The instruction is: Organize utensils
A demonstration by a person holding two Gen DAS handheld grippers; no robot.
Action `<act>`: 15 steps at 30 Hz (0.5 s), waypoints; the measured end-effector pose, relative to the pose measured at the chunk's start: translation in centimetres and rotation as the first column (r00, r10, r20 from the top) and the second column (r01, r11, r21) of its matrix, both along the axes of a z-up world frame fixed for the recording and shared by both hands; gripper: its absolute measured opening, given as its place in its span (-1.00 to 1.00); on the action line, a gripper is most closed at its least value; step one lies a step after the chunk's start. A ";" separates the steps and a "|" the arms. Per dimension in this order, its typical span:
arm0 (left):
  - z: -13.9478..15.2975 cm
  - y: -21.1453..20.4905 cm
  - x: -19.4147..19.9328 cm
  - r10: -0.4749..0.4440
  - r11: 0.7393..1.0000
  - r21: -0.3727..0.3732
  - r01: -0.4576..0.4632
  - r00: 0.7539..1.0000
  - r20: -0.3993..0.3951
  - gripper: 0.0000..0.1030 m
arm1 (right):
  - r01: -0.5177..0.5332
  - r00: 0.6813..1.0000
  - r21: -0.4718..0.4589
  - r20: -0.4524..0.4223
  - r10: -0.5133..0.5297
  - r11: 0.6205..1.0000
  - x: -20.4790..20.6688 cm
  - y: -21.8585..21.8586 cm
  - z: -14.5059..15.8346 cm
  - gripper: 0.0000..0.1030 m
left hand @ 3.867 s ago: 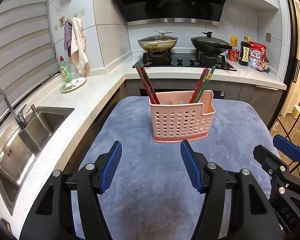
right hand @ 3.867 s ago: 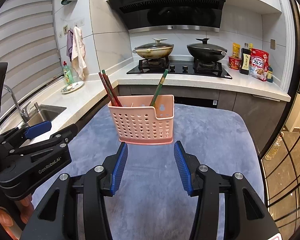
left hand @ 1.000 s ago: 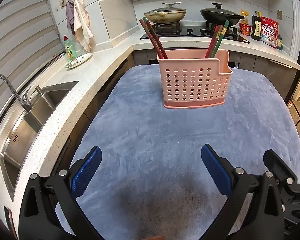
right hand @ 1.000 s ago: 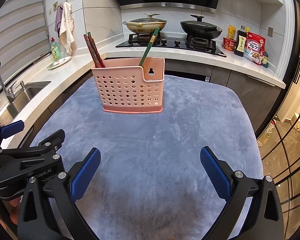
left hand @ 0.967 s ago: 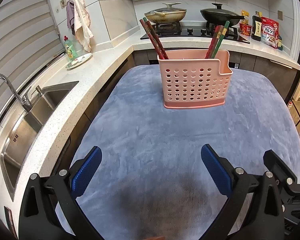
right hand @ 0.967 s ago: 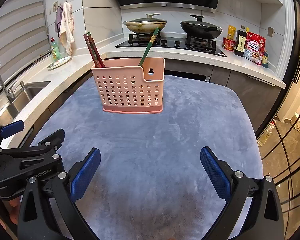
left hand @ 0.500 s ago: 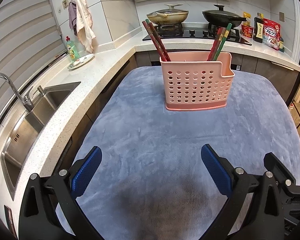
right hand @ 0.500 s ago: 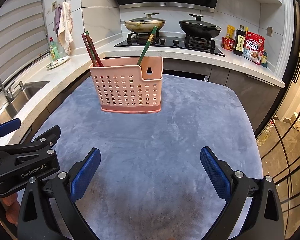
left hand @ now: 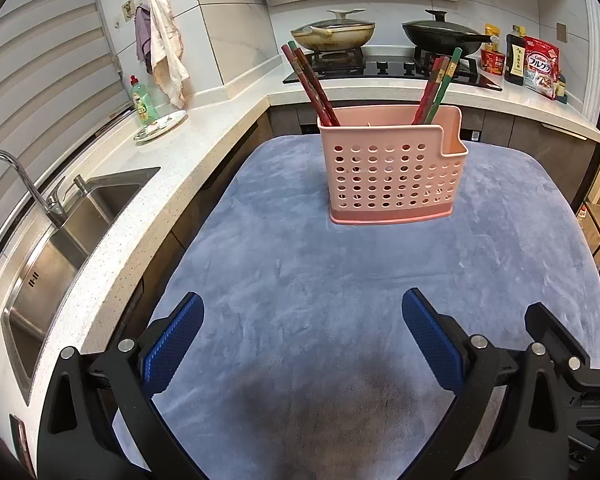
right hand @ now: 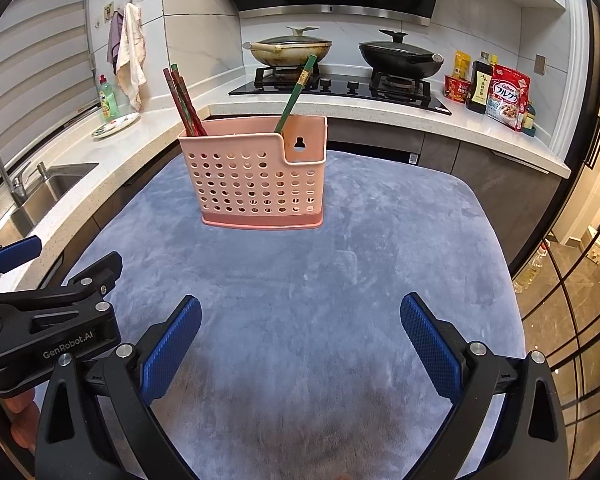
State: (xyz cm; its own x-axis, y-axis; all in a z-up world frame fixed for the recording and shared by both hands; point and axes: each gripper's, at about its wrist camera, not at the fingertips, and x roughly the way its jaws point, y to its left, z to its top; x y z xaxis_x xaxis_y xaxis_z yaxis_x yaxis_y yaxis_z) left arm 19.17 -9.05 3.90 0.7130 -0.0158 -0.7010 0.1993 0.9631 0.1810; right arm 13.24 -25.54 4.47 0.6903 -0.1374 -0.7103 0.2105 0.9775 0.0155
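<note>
Caddy (left hand: 392,176) pink, perforated, chopsticks (left hand: 312,84) leaning inside; left tool (left hand: 302,344), right tool (right hand: 300,344) wide, empty.

Utensil holder (left hand: 392,172) stood on table mat (left hand: 340,280), ahead of left gripper (left hand: 302,344) and right gripper (right hand: 300,344). Chopsticks (left hand: 312,84) inside, leaning. Sink (left hand: 60,232) left; stove (left hand: 380,68) behind.

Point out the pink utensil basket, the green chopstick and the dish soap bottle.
pink utensil basket (left hand: 388,176), left wrist view, perforated front wall.
green chopstick (right hand: 296,96), right wrist view, mid-shaft above the basket rim.
dish soap bottle (left hand: 142,102), left wrist view, green body.
</note>
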 end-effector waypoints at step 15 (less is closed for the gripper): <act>0.0 -0.1 0.1 -0.003 1.000 0.001 0.003 1.000 -0.001 0.84 | 0.002 1.000 0.000 0.000 -0.002 1.000 0.2 -0.1 0.1 0.87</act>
